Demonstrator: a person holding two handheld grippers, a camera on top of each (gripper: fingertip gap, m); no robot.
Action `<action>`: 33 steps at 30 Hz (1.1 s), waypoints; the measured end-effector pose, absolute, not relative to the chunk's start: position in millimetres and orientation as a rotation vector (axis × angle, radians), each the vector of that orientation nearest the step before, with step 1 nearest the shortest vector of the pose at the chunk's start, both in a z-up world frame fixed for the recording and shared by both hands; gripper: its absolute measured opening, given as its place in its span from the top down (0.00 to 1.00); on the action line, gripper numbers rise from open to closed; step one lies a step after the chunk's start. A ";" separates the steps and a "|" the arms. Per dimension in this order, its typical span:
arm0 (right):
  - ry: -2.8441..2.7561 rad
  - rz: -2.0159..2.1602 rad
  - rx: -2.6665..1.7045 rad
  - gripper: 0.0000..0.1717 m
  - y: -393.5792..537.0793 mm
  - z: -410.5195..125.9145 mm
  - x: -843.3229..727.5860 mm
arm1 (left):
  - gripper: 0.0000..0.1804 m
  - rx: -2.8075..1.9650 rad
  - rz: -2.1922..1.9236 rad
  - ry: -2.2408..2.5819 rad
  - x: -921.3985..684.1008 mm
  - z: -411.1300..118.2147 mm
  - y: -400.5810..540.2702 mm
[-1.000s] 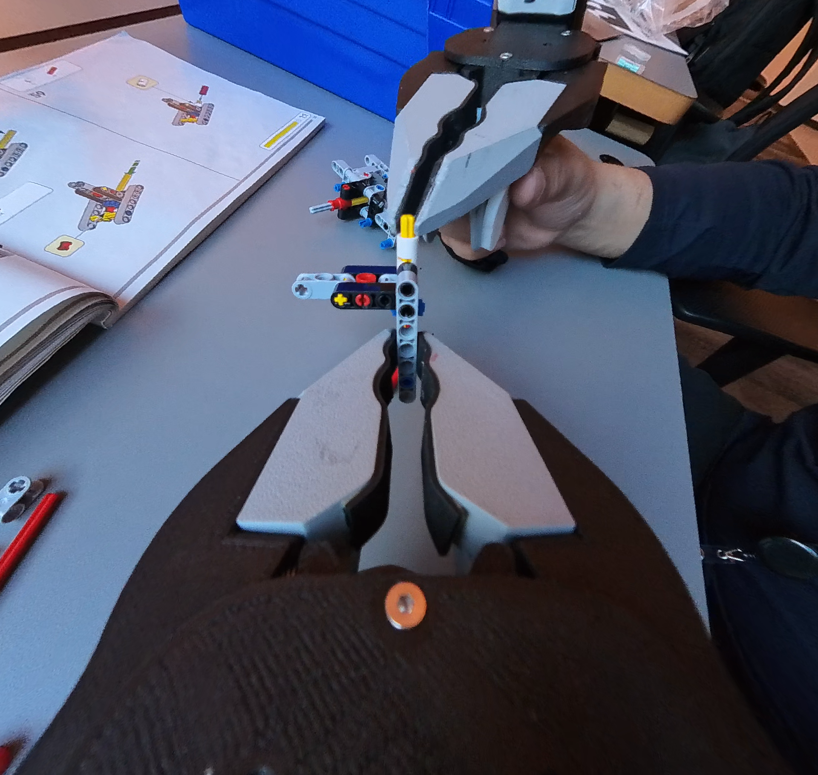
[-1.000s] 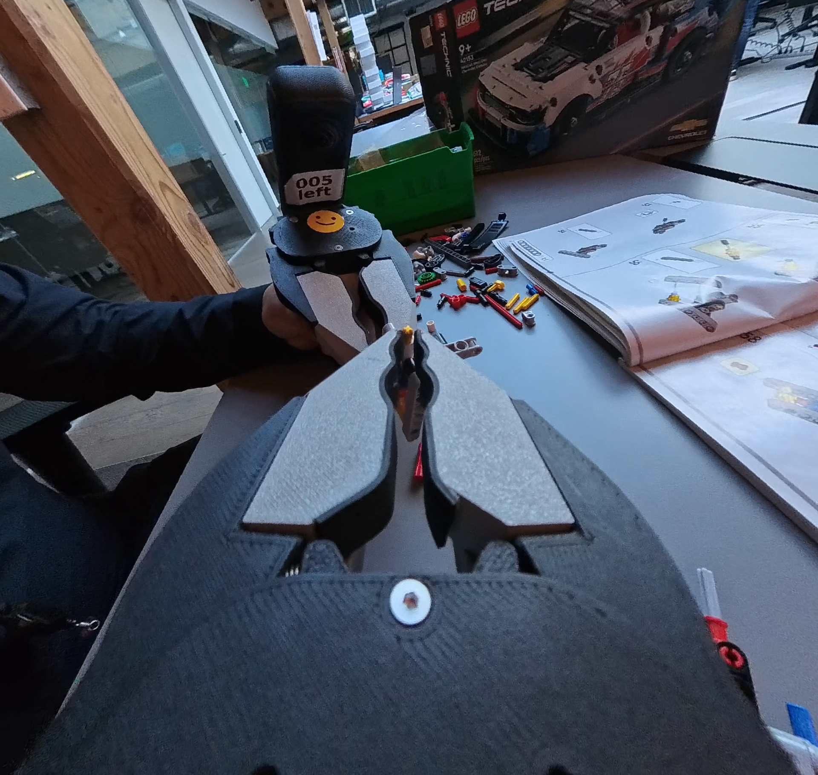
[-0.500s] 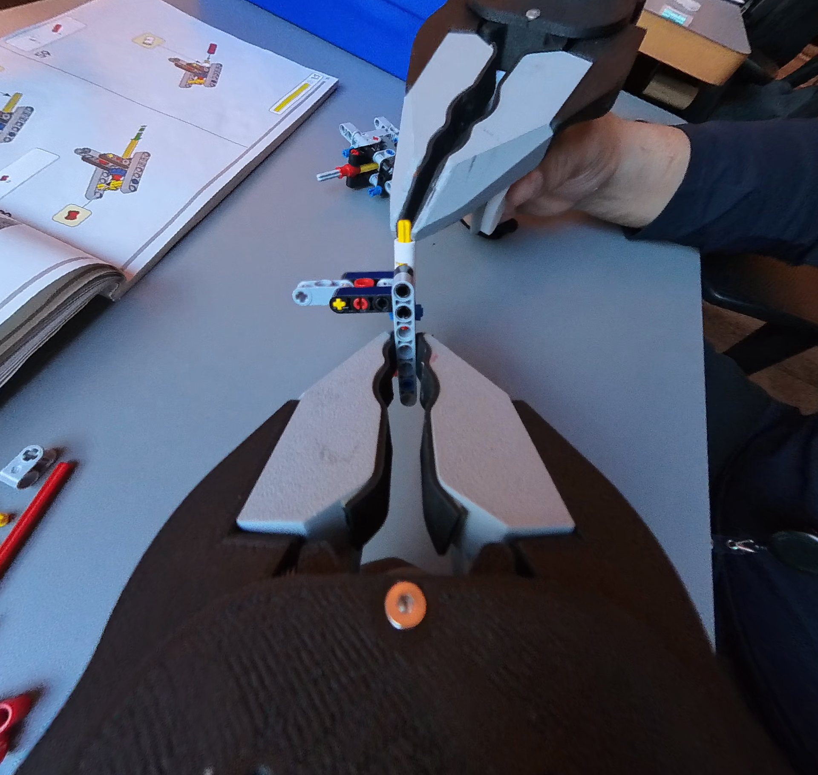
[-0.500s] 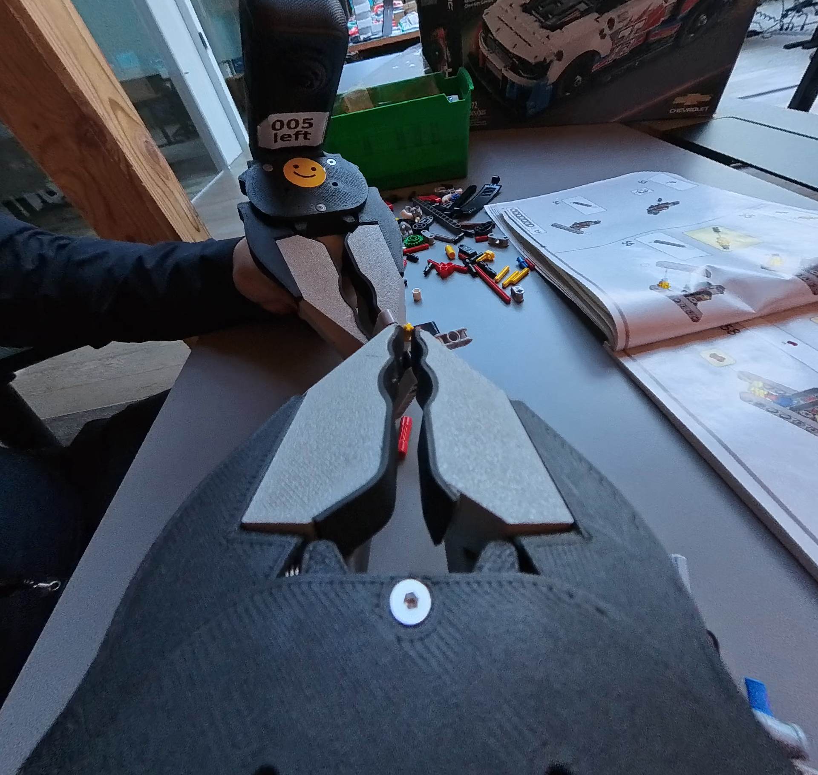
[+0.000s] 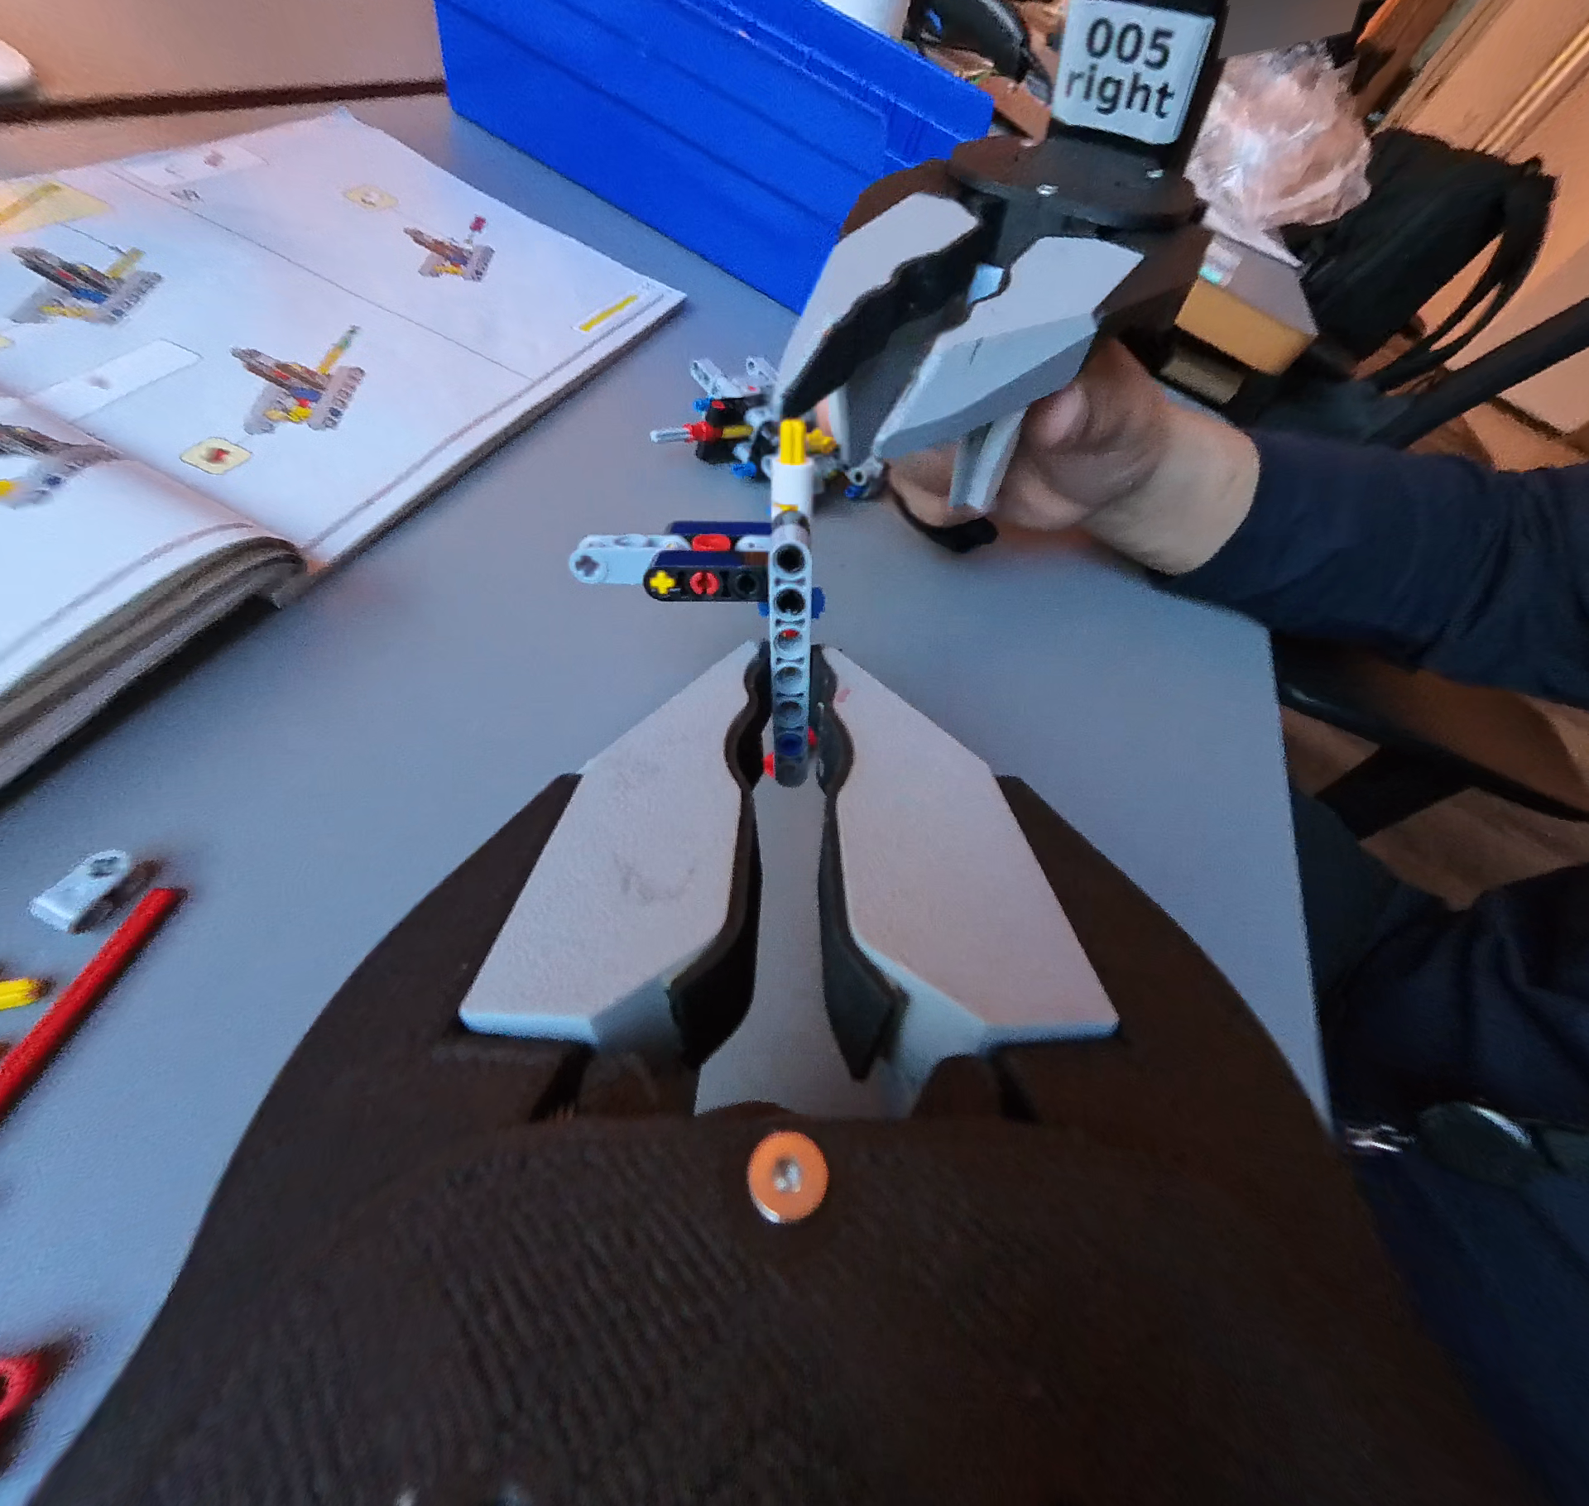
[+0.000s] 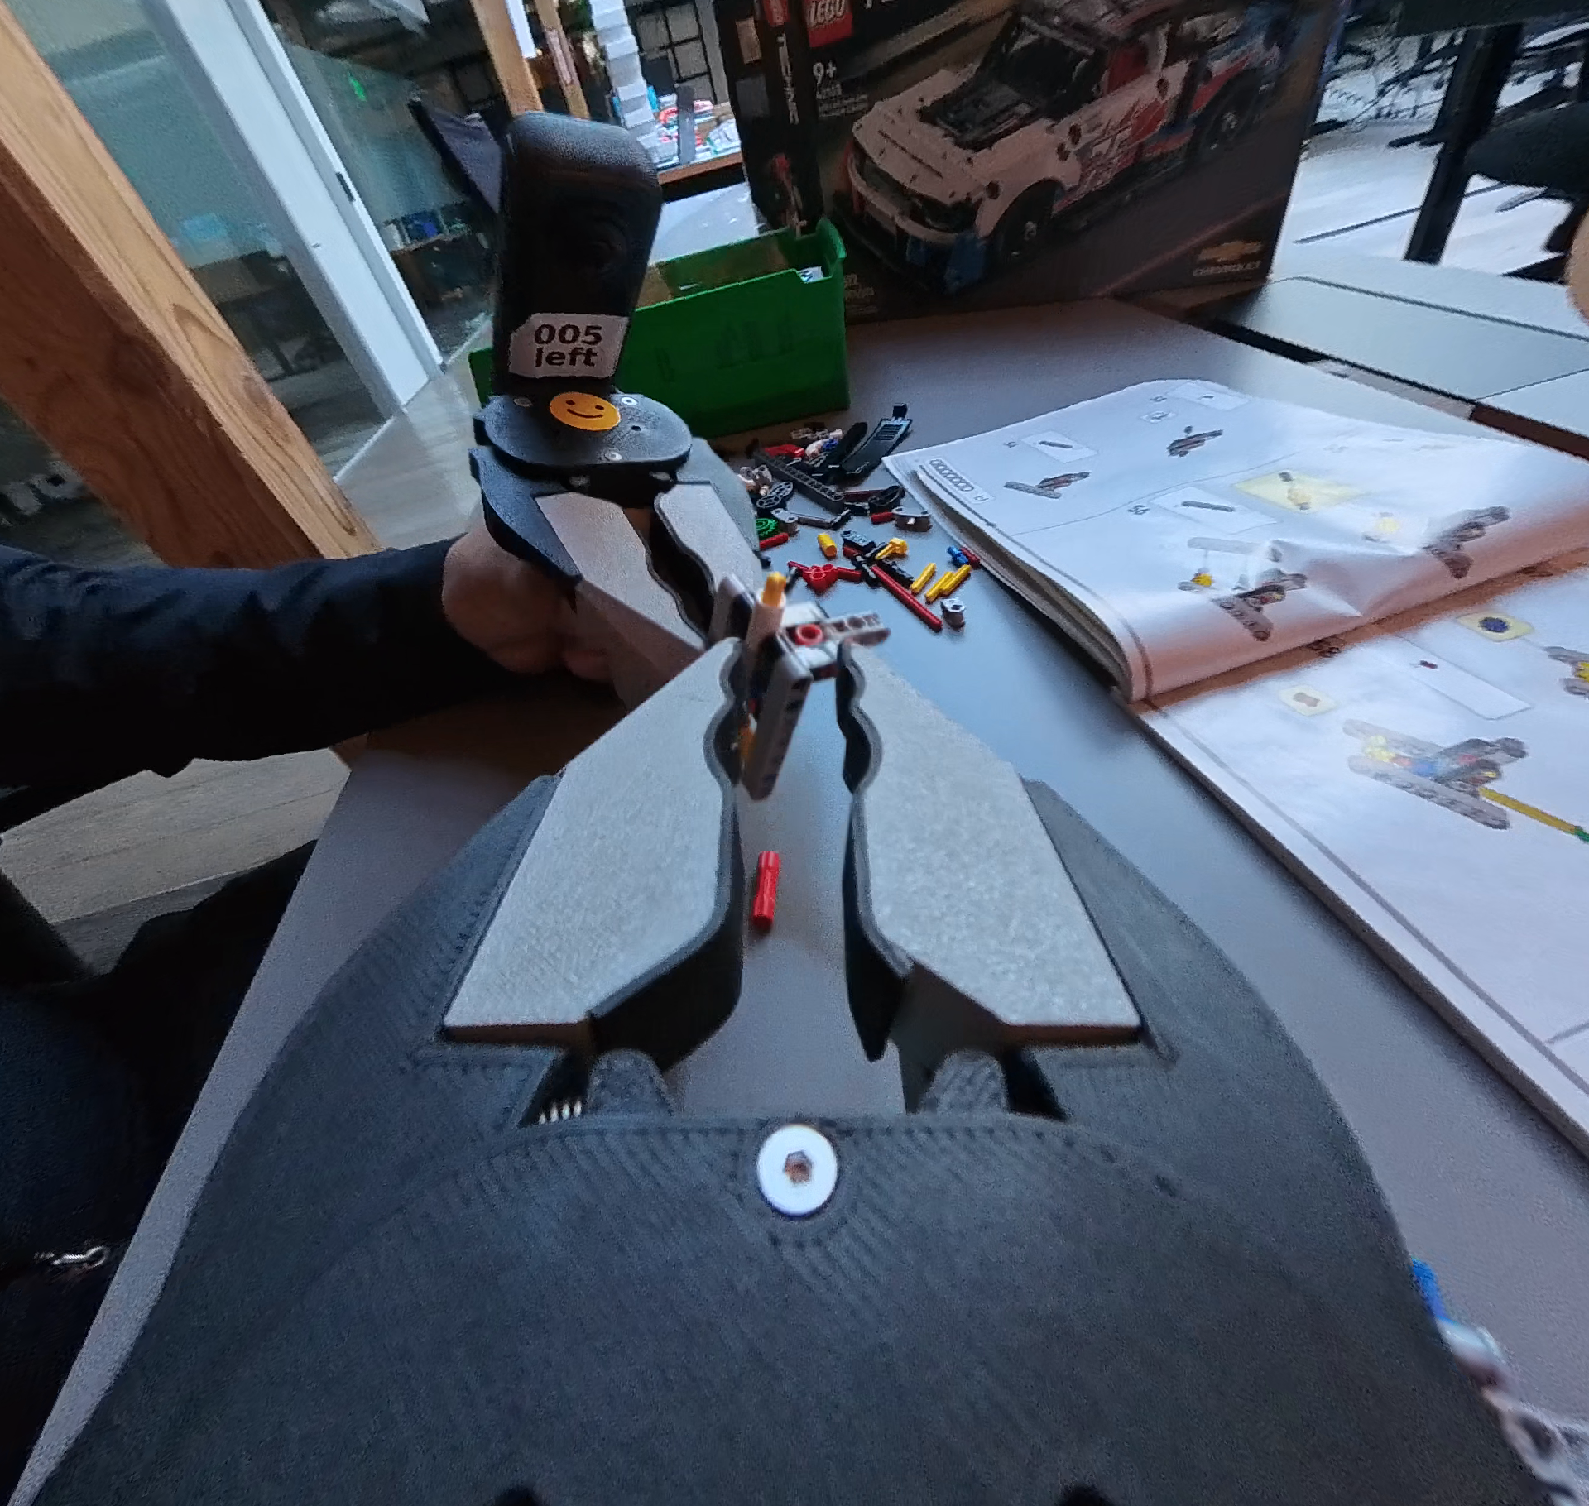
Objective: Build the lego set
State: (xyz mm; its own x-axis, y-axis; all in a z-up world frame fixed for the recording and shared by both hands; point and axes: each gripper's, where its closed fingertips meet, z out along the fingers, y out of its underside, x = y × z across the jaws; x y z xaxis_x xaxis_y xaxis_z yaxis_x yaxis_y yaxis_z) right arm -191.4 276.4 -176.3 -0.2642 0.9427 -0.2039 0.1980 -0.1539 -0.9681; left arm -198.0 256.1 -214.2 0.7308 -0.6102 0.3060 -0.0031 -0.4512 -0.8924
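Each black hand-held gripper (image 5: 791,695) has grey fingers (image 5: 653,820); dark navy sleeves (image 5: 1410,553).

Open booklet (image 6: 1290,571) right on table (image 6: 1075,734); loose parts (image 6: 877,553) left of it; bin (image 6: 739,347), box (image 6: 1032,115) behind.

The toy assembly (image 5: 789,605) is glossy moulded plastic, clamped between fingers (image 5: 653,828) faced in matt, faintly grainy grey with black ribbed plastic bodies behind. The surface (image 5: 430,691) is smooth, matt grey; the open booklet (image 5: 284,321) is semi-gloss printed paper. The blue bin (image 5: 688,115) is smooth shiny plastic, the post (image 6: 129,364) grained wood, and the box (image 6: 1075,115) glossy card.
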 end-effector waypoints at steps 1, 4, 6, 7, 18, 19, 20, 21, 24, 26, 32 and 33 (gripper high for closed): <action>-1.483 1.439 -1.334 0.91 276.5 -179.1 -188.0 | 0.98 -1.918 -0.690 0.491 -201.5 -213.8 256.7; -1.667 1.255 -1.374 0.86 264.6 -209.9 -177.3 | 0.98 -1.894 -0.526 0.528 -210.7 -213.2 257.4; -1.805 1.089 -1.418 0.86 257.8 -237.6 -171.7 | 0.98 -1.886 -0.531 0.510 -213.3 -211.5 257.7; -1.849 1.002 -1.434 0.86 257.8 -248.6 -169.7 | 0.98 -1.892 -0.539 0.486 -216.0 -211.5 259.0; -1.914 0.833 -1.570 0.85 257.4 -273.6 -176.2 | 0.98 -1.908 -0.517 0.434 -225.5 -212.8 266.6; -1.912 0.816 -1.563 0.87 256.9 -273.8 -177.7 | 0.98 -1.915 -0.494 0.448 -224.9 -214.5 267.5; -1.918 0.803 -1.550 0.89 255.1 -274.1 -179.2 | 0.98 -1.920 -0.473 0.464 -223.8 -215.9 268.3; -1.924 0.792 -1.536 0.92 252.8 -274.0 -180.5 | 0.98 -1.926 -0.458 0.481 -222.4 -217.4 268.7; -1.931 0.757 -1.505 0.98 246.1 -274.2 -182.4 | 0.98 -1.937 -0.417 0.528 -217.9 -221.1 268.4; -1.934 0.762 -1.512 0.98 238.6 -274.2 -178.9 | 0.98 -1.931 -0.388 0.558 -215.3 -221.7 267.3; -1.845 0.715 -1.710 0.98 205.8 -274.3 -113.0 | 0.98 -1.914 -0.295 0.658 -204.7 -225.1 262.0; -1.827 0.640 -1.739 0.98 204.1 -274.8 -93.8 | 0.98 -1.916 -0.285 0.675 -202.1 -226.2 261.0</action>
